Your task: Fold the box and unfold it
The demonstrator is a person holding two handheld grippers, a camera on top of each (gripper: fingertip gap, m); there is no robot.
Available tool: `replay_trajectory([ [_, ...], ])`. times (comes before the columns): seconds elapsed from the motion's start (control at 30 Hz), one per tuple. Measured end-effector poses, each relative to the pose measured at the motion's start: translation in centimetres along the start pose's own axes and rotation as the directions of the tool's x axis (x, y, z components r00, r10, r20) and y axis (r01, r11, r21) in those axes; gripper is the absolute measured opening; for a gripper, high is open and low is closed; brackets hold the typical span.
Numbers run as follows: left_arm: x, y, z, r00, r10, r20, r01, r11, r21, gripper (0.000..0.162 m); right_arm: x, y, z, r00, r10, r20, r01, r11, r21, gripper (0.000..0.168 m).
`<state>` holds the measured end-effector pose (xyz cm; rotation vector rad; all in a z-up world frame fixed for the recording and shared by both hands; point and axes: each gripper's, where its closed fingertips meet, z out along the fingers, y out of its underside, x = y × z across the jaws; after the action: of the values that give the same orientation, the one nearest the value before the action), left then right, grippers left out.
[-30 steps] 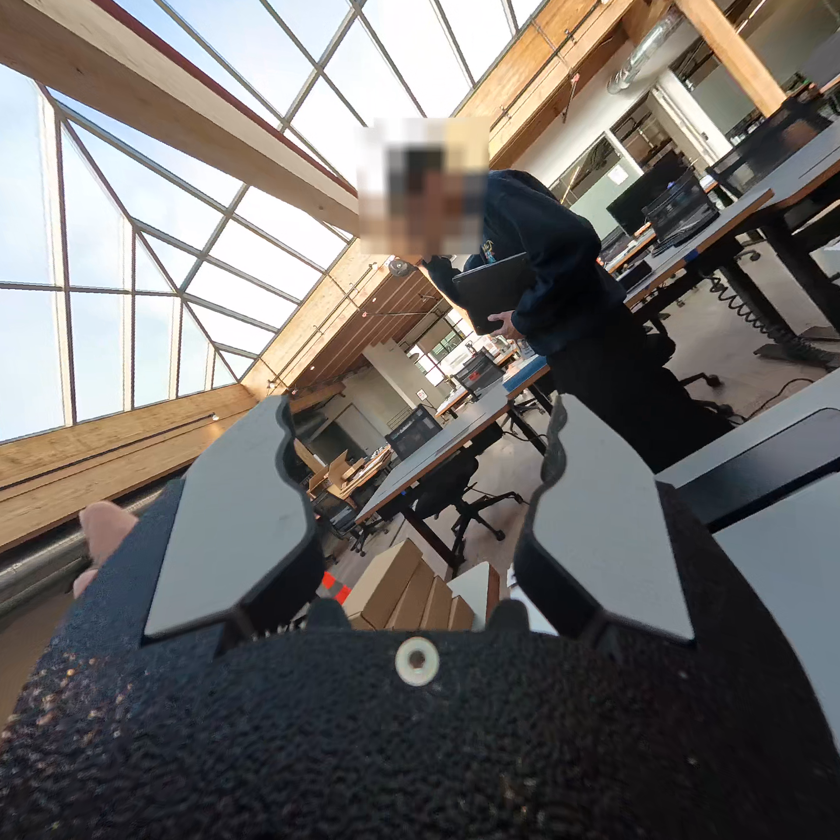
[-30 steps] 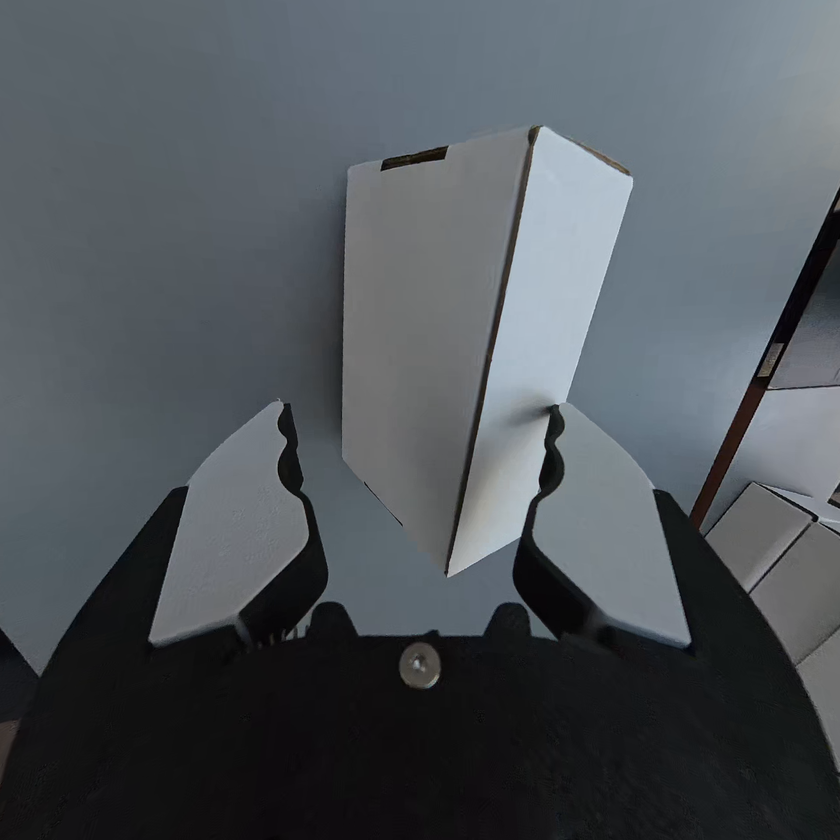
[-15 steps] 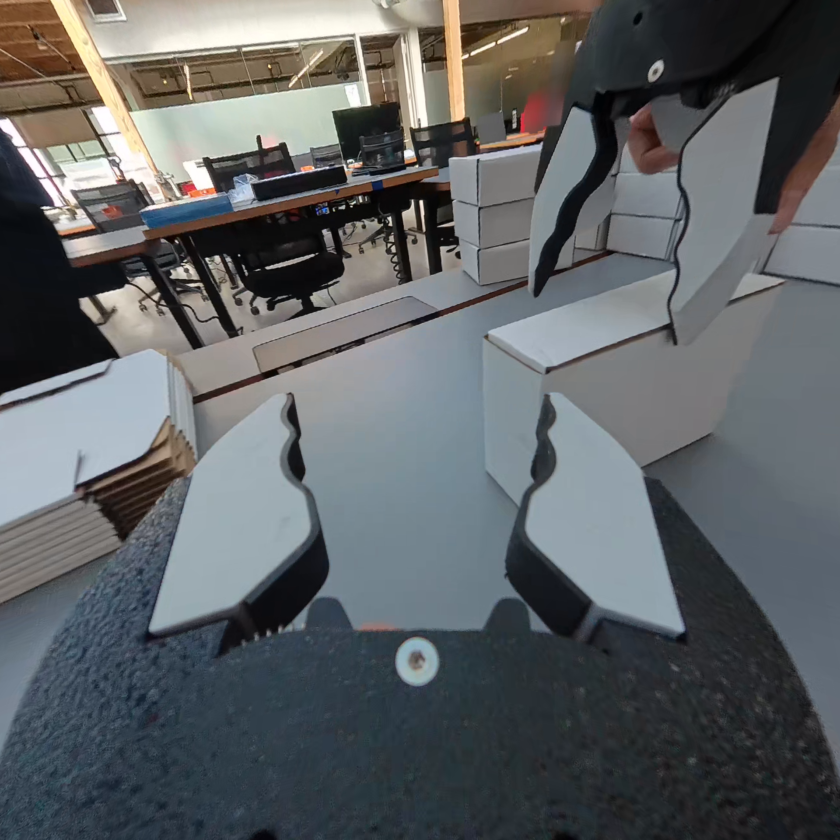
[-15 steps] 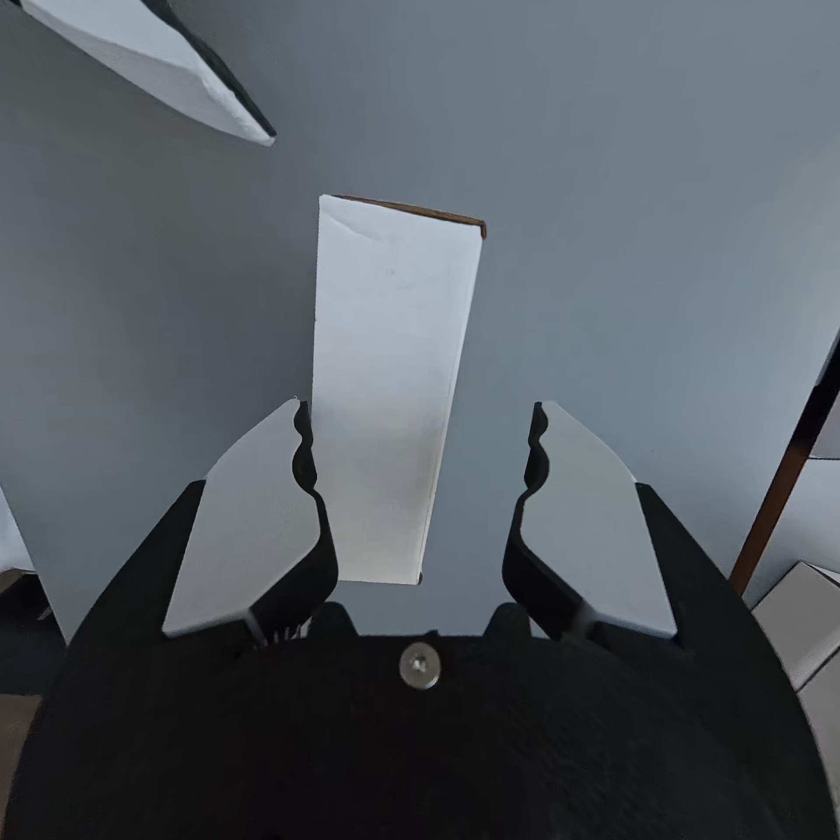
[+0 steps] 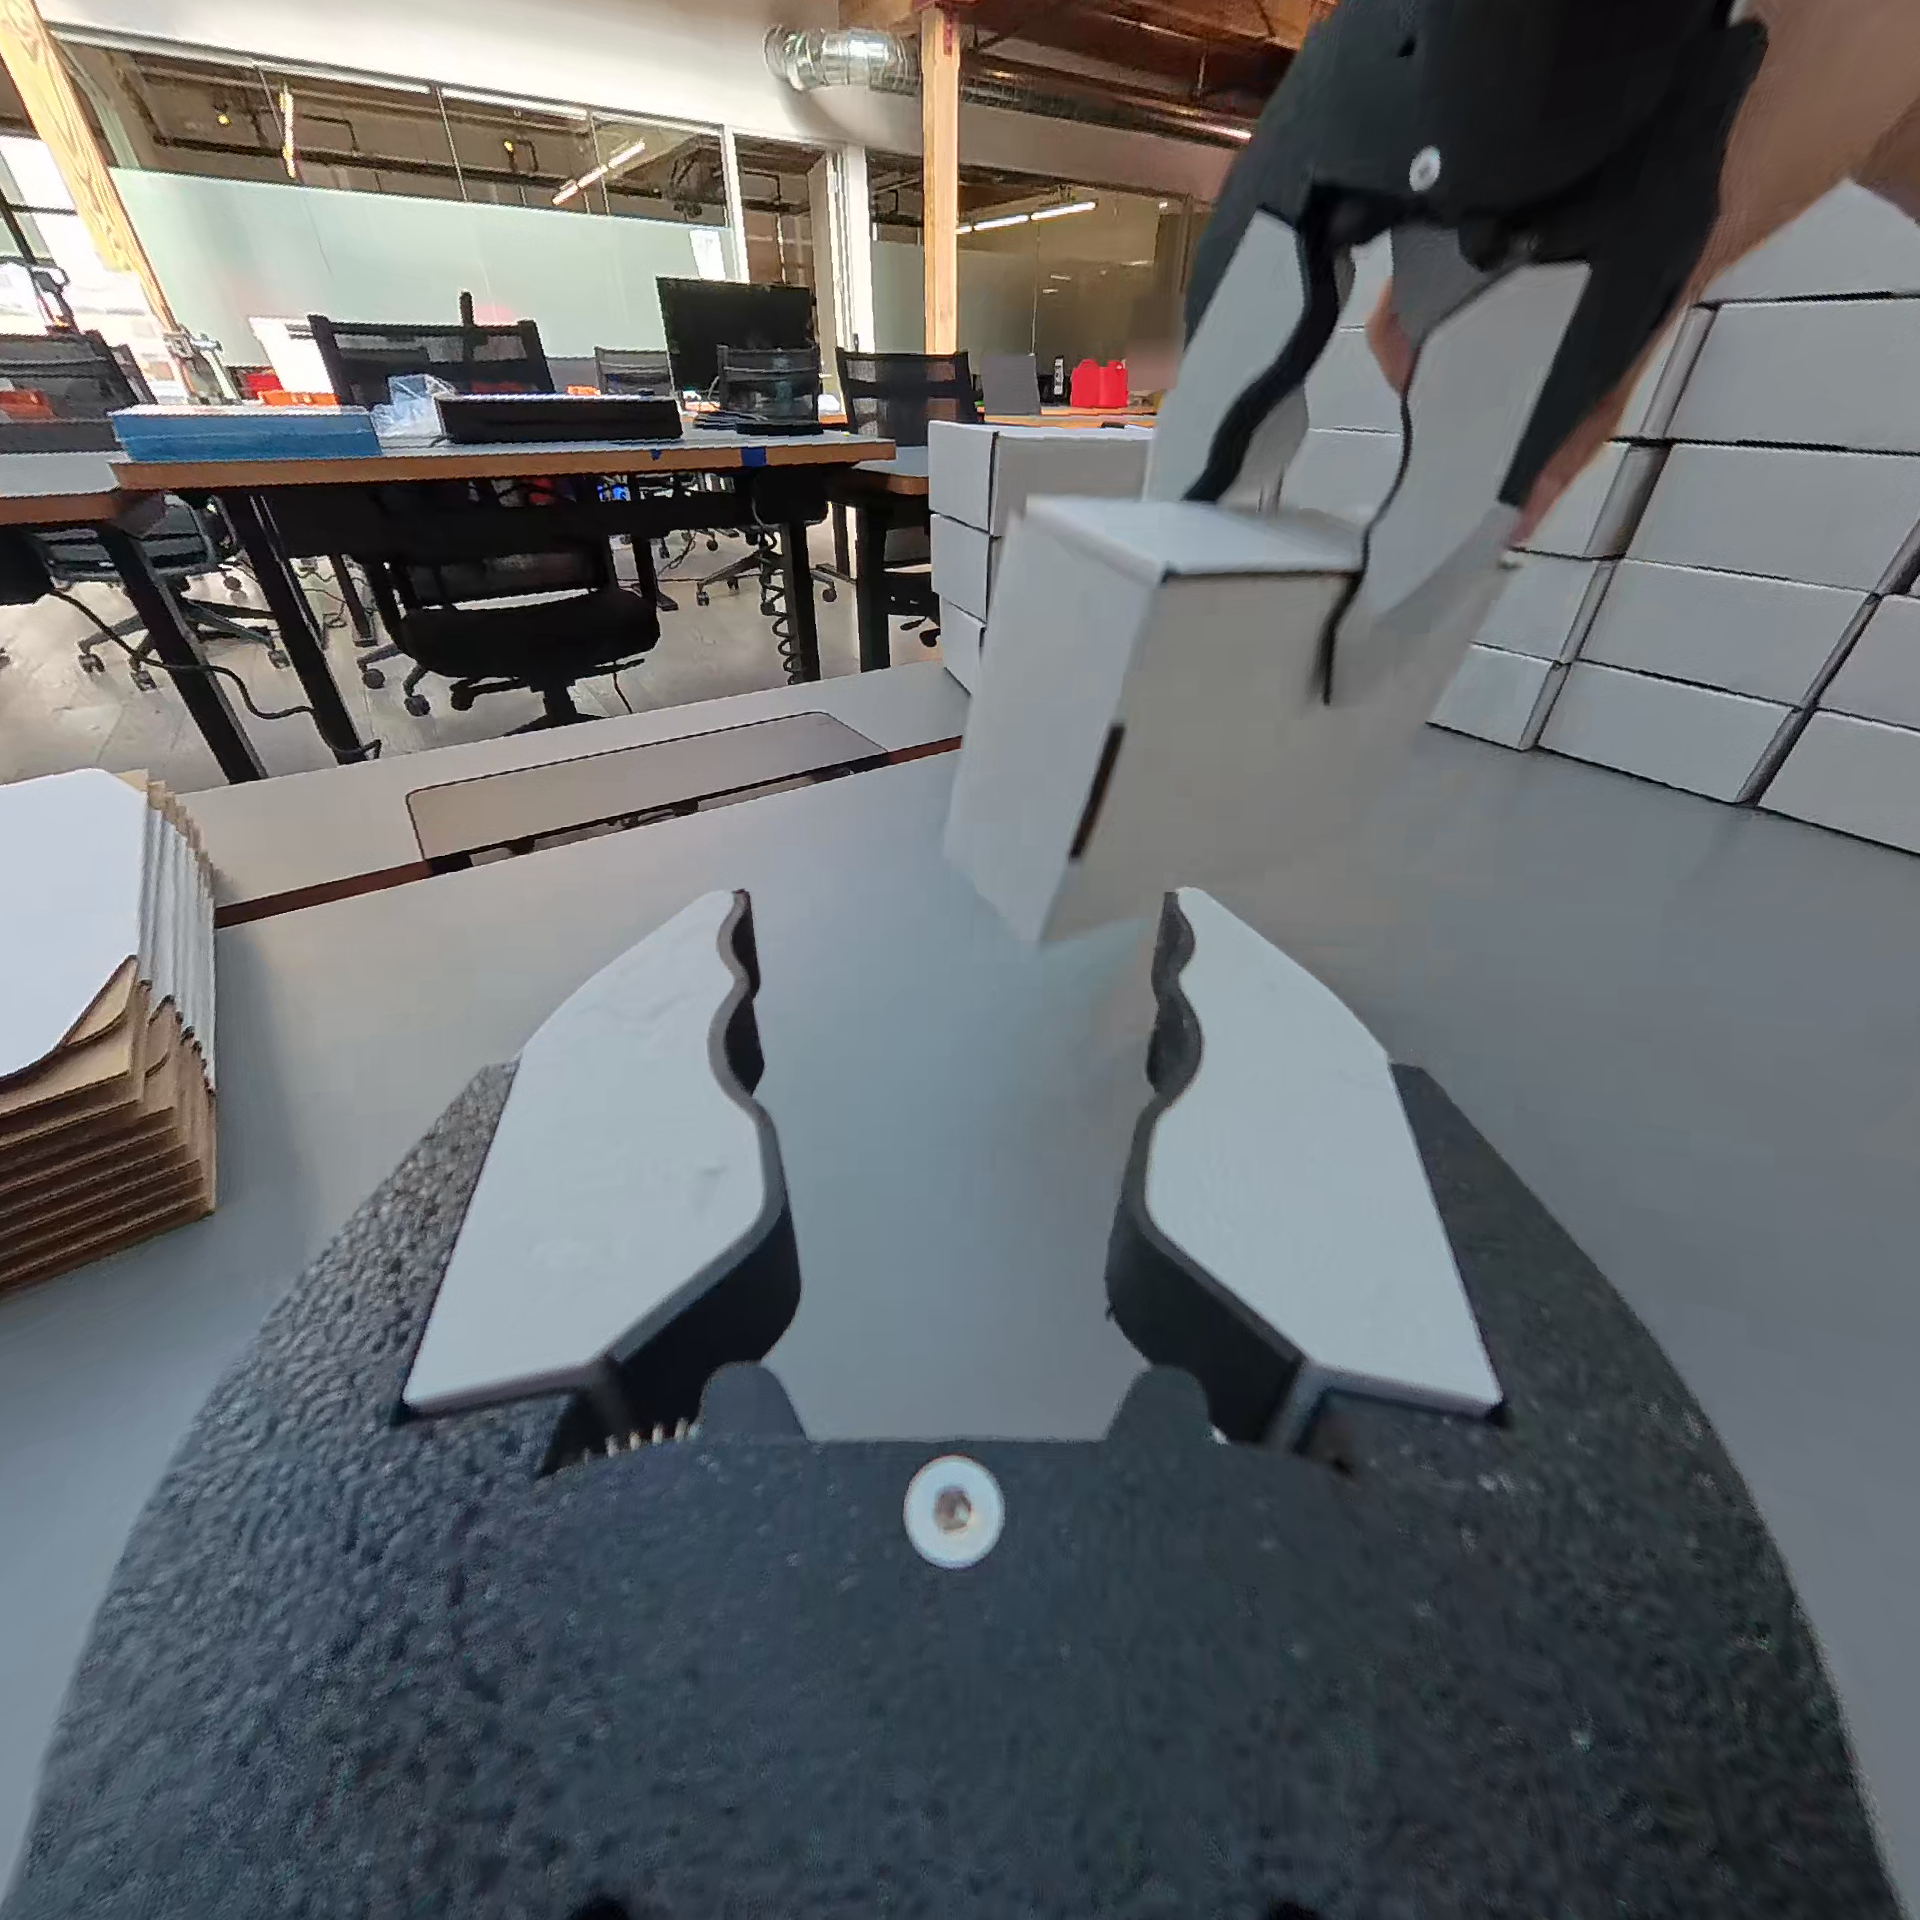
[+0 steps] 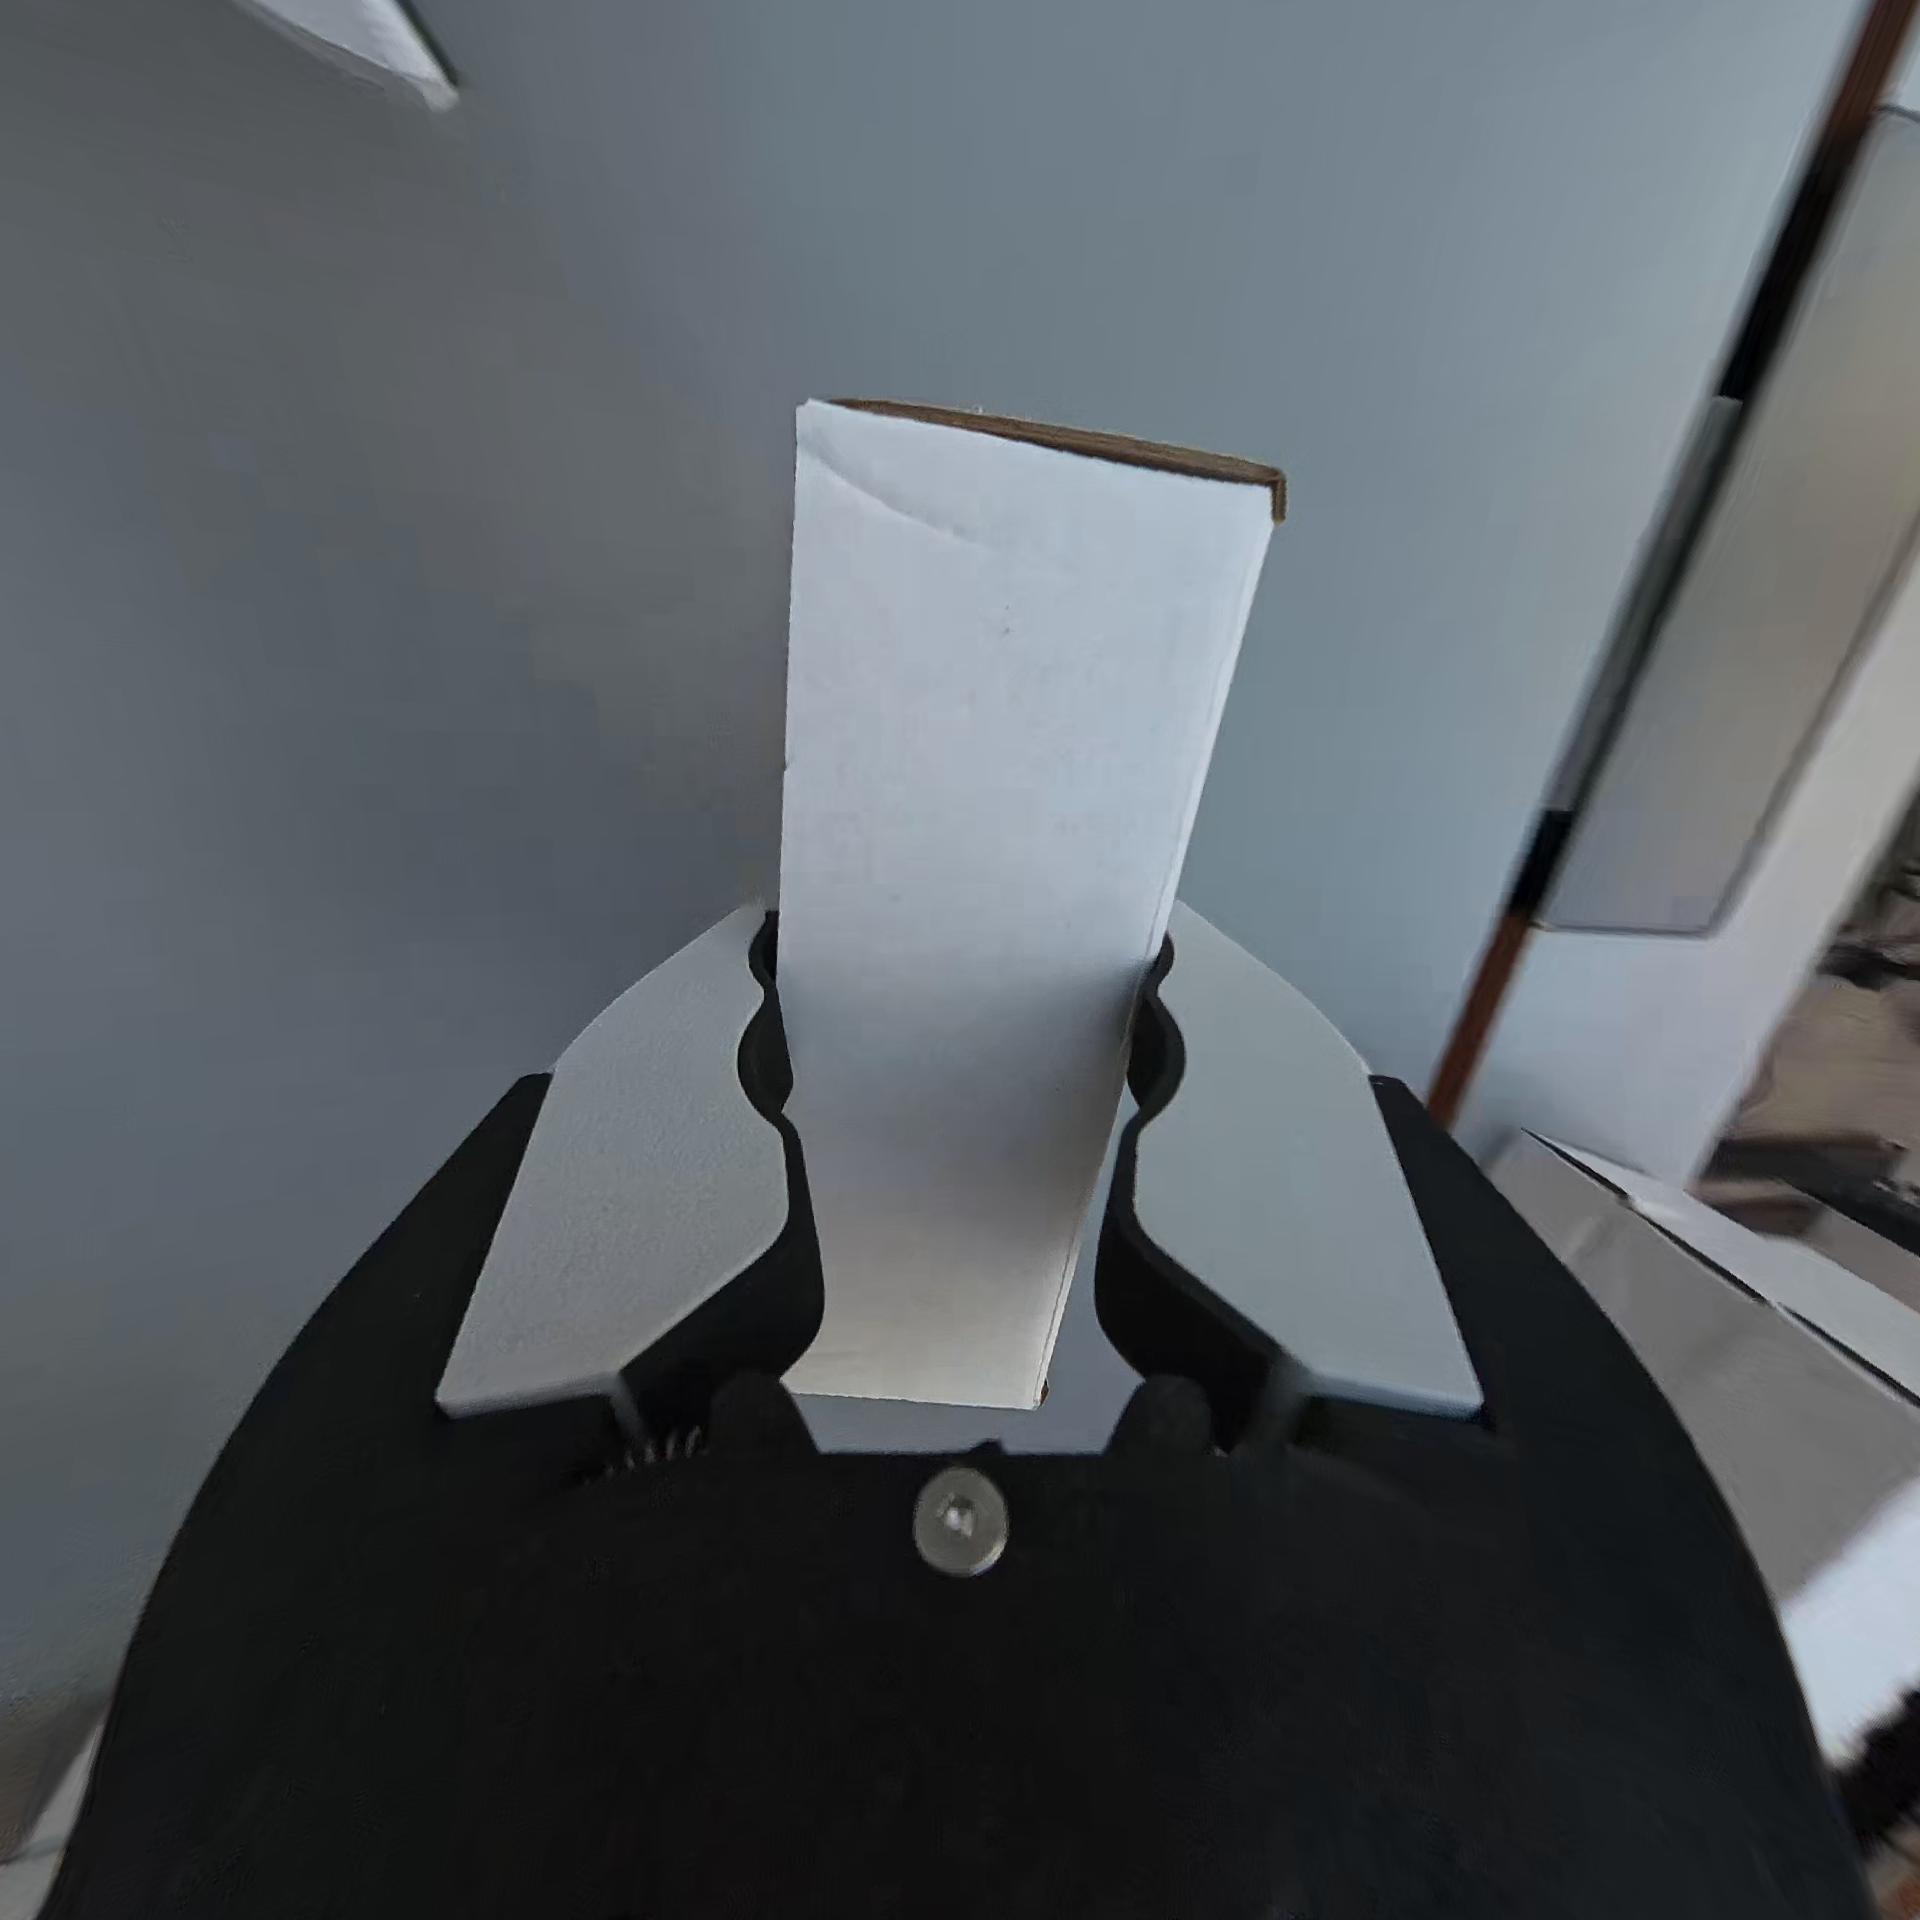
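Observation:
A folded white cardboard box [image 6: 997, 831] sits between my right gripper's [image 6: 961, 925] pads, and both pads press on its sides. In the left wrist view the same box [image 5: 1174, 748] hangs tilted above the grey table [image 5: 1558, 1039], held at its upper end by the right gripper [image 5: 1288, 561]. My left gripper [image 5: 954, 914] is open and empty, low over the table. The box's lower corner is just ahead of its right fingertip [image 5: 1179, 935] and does not touch it. One left fingertip [image 6: 384, 52] shows at the top left of the right wrist view.
A stack of flat cardboard blanks [image 5: 94, 1039] lies on the table at the left. Several folded white boxes [image 5: 1714, 582] are stacked at the back right. Desks [image 5: 499, 457] and office chairs stand beyond the table's far edge.
The left gripper swung down from facing the ceiling to facing the table, and its jaws narrowed. The right gripper closed on the box and lifted it, tilted, off the table.

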<state>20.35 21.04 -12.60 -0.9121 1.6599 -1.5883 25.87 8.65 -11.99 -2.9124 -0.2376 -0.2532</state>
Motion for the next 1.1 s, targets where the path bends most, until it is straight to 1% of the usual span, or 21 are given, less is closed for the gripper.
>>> replay_trajectory([
  [0.03,0.4,0.4,0.0,1.0,0.02,-0.022,-0.021,1.0,-0.018,0.072,3.1,1.5,-2.0,0.991,0.006,-0.13,-0.009,1.0,-0.019,0.065],
  [0.07,0.7,0.9,0.0,0.997,0.064,-0.036,-0.065,0.997,-0.04,0.073,6.8,3.4,-4.3,0.955,0.02,-0.295,-0.037,0.998,-0.051,0.065],
  [0.1,0.5,1.4,0.0,0.994,0.107,-0.019,-0.108,0.993,-0.056,0.073,10.8,5.8,-6.8,0.888,0.031,-0.458,-0.079,0.993,-0.087,0.065],
  [0.13,0.2,1.6,0.1,0.993,0.12,0.006,-0.12,0.991,-0.06,0.073,14.2,8.2,-9.3,0.813,0.031,-0.582,-0.125,0.985,-0.121,0.065],
  [0.17,0.3,1.4,0.1,0.994,0.105,0.006,-0.105,0.993,-0.049,0.072,17.1,10.2,-11.3,0.749,0.019,-0.663,-0.15,0.978,-0.142,0.065],
  [0.23,0.7,0.9,0.1,0.997,0.072,-0.023,-0.072,0.997,-0.003,0.07,21.8,13.4,-14.1,0.642,-0.051,-0.765,-0.127,0.977,-0.171,0.065],
  [0.3,0.7,0.4,-0.1,0.998,0.055,-0.023,-0.054,0.998,0.038,0.068,25.6,16.0,-15.4,0.546,-0.082,-0.834,-0.116,0.978,-0.172,0.065],
  [0.33,0.7,0.3,-0.1,0.998,0.051,-0.026,-0.049,0.998,0.046,0.068,27.0,17.0,-15.5,0.502,-0.085,-0.861,-0.104,0.982,-0.157,0.065],
  [0.37,0.6,0.2,-0.2,0.999,0.045,-0.029,-0.043,0.998,0.047,0.068,28.0,18.0,-14.9,0.488,-0.08,-0.869,-0.1,0.984,-0.147,0.065],
  [0.43,0.8,0.2,-0.2,0.998,0.046,-0.041,-0.044,0.998,0.048,0.068,29.4,19.6,-13.1,0.476,-0.077,-0.876,-0.101,0.985,-0.141,0.065],
  [0.53,0.9,0.2,-0.4,0.997,0.063,-0.039,-0.061,0.997,0.057,0.069,30.5,19.8,-11.1,0.439,-0.159,-0.884,-0.03,0.981,-0.191,0.065],
  [0.6,0.8,0.0,-0.7,0.998,0.06,-0.036,-0.057,0.996,0.074,0.068,30.9,19.9,-9.7,0.459,-0.14,-0.877,-0.025,0.985,-0.17,0.065],
  [0.67,0.7,-0.2,-0.9,0.998,0.05,-0.036,-0.047,0.995,0.088,0.068,31.0,20.7,-8.4,0.468,-0.178,-0.866,-0.015,0.978,-0.209,0.065],
  [0.73,0.5,-0.4,-1.1,0.999,0.038,-0.035,-0.034,0.994,0.103,0.068,30.9,22.1,-7.5,0.486,-0.209,-0.849,-0.04,0.965,-0.26,0.065],
  [0.8,0.2,-0.5,-1.5,0.999,0.021,-0.034,-0.017,0.993,0.119,0.068,30.7,22.4,-7.2,0.488,-0.18,-0.854,-0.049,0.971,-0.234,0.066],
  [0.83,0.1,-0.6,-1.6,0.999,0.011,-0.033,-0.007,0.992,0.128,0.068,30.7,22.3,-7.1,0.485,-0.187,-0.854,-0.039,0.971,-0.235,0.066],
  [0.9,0.0,-0.7,-1.8,0.999,-0.001,-0.034,0.006,0.991,0.135,0.068,30.7,22.5,-6.9,0.494,-0.196,-0.847,-0.066,0.963,-0.262,0.066],
  [1.1,0.7,-0.5,-1.7,0.998,0.024,-0.062,-0.016,0.993,0.119,0.069,29.9,22.1,-6.4,0.623,-0.119,-0.773,-0.068,0.976,-0.205,0.069],
])
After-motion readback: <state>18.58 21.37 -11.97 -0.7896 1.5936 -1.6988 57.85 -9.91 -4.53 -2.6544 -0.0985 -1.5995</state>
